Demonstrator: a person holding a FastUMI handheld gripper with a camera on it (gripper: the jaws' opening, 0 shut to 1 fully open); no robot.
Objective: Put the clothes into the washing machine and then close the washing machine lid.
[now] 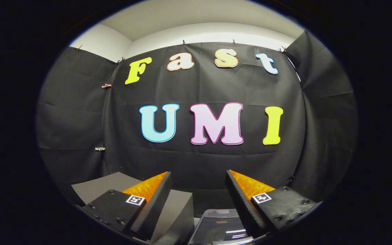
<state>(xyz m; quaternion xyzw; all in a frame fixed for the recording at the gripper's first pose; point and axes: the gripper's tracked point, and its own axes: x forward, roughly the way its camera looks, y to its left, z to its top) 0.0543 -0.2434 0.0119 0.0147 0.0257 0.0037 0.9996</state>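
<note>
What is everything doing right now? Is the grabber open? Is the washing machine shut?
Gripper: open, nothing between its fingers, held up facing the wall.
Washing machine: lies below, between the fingers; a shiny grey top shows, too little to tell if the lid is open or shut.
Grey box: sits still, beyond the left finger.
Wall cloth: hanging flat, clipped along the top.

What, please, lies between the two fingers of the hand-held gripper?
Nothing: the hand-held gripper is open, fingers apart. Below the gap, the gripper view shows a glossy lid-like surface.
</note>
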